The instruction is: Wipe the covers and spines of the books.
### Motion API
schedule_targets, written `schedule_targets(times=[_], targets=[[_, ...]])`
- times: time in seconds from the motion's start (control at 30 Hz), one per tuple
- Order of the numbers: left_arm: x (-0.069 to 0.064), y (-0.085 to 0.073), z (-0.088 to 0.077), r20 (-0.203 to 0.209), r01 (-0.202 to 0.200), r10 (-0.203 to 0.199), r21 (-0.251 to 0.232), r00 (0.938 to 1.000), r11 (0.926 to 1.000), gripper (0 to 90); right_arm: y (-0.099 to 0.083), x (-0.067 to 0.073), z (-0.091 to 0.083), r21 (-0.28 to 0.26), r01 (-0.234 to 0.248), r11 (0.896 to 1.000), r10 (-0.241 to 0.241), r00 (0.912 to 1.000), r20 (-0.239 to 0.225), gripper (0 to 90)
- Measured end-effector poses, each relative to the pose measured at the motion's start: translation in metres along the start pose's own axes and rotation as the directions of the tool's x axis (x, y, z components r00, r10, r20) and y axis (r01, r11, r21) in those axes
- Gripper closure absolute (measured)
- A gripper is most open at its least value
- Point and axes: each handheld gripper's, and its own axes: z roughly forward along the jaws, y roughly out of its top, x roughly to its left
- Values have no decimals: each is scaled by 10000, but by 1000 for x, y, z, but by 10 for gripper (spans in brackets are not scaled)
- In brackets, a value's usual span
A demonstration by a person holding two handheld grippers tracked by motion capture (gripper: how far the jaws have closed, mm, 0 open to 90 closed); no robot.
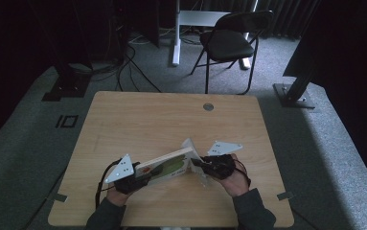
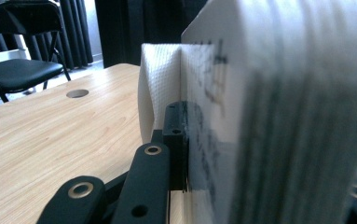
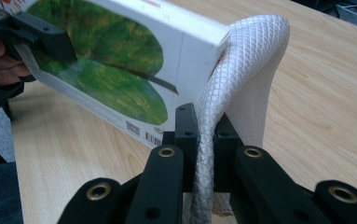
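A flat white box [image 1: 166, 165] printed with a green leaf picture is held tilted just above the wooden table [image 1: 162, 120]. My left gripper [image 1: 140, 178] is shut on its near-left end; in the left gripper view the box [image 2: 269, 107] fills the right side, with one black finger [image 2: 176, 135] pressed against it. A white embossed paper towel [image 1: 190, 146] is draped over the box's other end. My right gripper [image 3: 205, 135] is shut on that towel [image 3: 255, 56], beside the box's corner [image 3: 199, 56]. The right gripper view also shows the left gripper [image 3: 41, 37] clamping the far end.
A grommet hole [image 1: 208, 107] lies near the table's far edge. A black chair [image 1: 231, 40] and a white desk leg [image 1: 176, 33] stand on the carpet beyond. Dark stand bases [image 1: 293, 93] flank the table. Cables run across the floor at the far left.
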Motion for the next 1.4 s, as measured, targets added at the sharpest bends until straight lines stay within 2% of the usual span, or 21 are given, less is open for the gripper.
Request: schedule_targets(times=[0.57,1.0,1.4], targets=[[3,4,-7,28,206,-205,-319,9998,9993,780,-9,-1,20,455,-113,9989,131,9991,-399,852],[3,7,-10,-10,173,-174,-424,9998,9990,780,-19,-1,32,811,-313,9962,363,9975,-608,851],[4,8,-12,-29,268,-271,-598,9996,9978,780,-23,0,38,1030,-322,9942,397,9967,-712,851]])
